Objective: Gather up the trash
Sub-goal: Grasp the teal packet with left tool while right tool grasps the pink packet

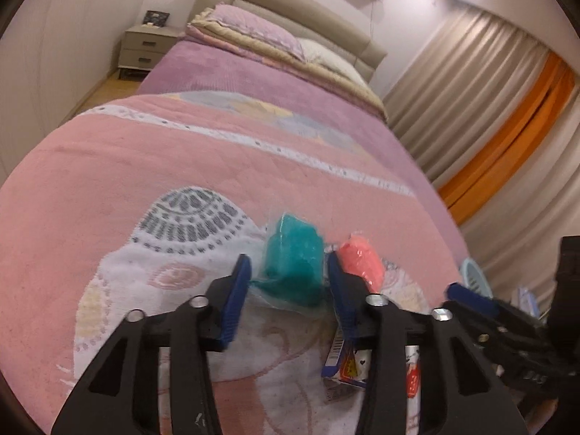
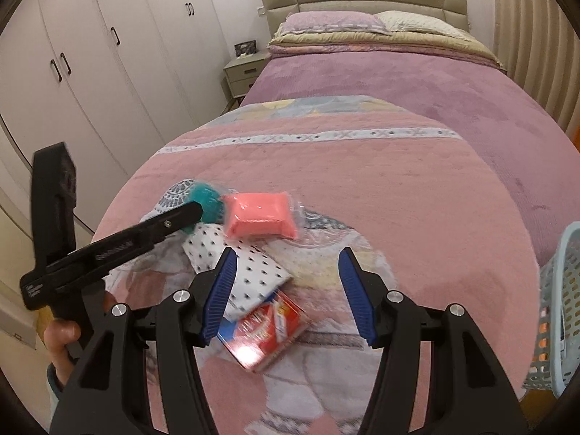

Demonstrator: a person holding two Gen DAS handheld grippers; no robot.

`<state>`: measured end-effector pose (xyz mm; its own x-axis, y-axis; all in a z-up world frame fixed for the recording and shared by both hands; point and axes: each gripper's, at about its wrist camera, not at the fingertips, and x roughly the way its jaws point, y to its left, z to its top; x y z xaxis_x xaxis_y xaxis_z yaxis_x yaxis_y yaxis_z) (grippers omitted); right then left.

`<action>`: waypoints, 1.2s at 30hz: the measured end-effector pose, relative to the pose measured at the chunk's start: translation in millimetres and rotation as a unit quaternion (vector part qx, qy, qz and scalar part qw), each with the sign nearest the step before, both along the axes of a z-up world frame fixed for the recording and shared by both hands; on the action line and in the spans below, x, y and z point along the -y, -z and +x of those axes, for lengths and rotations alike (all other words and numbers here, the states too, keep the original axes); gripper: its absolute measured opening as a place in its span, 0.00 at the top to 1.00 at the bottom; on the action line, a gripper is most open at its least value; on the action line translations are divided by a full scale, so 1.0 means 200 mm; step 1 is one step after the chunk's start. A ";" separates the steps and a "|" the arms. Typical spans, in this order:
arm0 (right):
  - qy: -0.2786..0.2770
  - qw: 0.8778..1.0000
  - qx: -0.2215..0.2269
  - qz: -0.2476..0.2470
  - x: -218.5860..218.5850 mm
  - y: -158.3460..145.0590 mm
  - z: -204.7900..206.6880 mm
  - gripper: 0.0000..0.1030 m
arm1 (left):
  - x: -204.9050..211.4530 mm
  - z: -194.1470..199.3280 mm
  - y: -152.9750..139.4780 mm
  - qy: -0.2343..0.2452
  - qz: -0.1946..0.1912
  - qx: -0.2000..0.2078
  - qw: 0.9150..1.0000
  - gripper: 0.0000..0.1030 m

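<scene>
Trash lies on a pink patterned blanket (image 1: 108, 181) at the foot of a bed. A teal wrapped packet (image 1: 293, 261) sits between the open fingers of my left gripper (image 1: 290, 272); its clear wrapper touches the left pad. It also shows in the right wrist view (image 2: 206, 195). A pink wrapped packet (image 1: 362, 257) lies just to its right, also seen from the right wrist (image 2: 259, 214). A white dotted packet (image 2: 250, 272) and a red and blue box (image 2: 268, 326) lie near my right gripper (image 2: 286, 279), which is open and hovers above them.
A light blue plastic basket (image 2: 558, 311) stands at the bed's right edge, also in the left wrist view (image 1: 475, 275). Pillows (image 2: 326, 21) and a headboard are at the far end. A nightstand (image 2: 243, 72) and white wardrobes (image 2: 90, 54) stand to the left, curtains (image 1: 471, 108) to the right.
</scene>
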<state>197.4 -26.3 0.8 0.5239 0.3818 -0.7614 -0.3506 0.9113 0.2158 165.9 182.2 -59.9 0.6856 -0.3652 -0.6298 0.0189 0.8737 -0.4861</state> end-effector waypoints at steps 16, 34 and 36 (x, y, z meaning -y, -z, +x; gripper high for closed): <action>0.011 0.999 -0.034 -0.020 -0.21 0.17 0.24 0.47 | -0.04 0.01 0.01 -0.016 -0.033 0.003 0.999 0.58; 0.041 0.999 -0.018 0.008 0.09 0.09 0.11 0.56 | 0.13 0.14 -0.03 0.008 0.121 -0.057 0.991 0.52; 0.041 0.999 -0.014 0.015 0.11 0.07 0.09 0.56 | 0.14 0.17 -0.04 0.007 0.131 -0.064 0.989 0.56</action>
<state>215.9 -49.1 -13.3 0.5327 0.3604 -0.7657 -0.2674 0.9301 0.2517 199.5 154.5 -51.8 0.5905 -0.1879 -0.7849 -0.0141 0.9700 -0.2428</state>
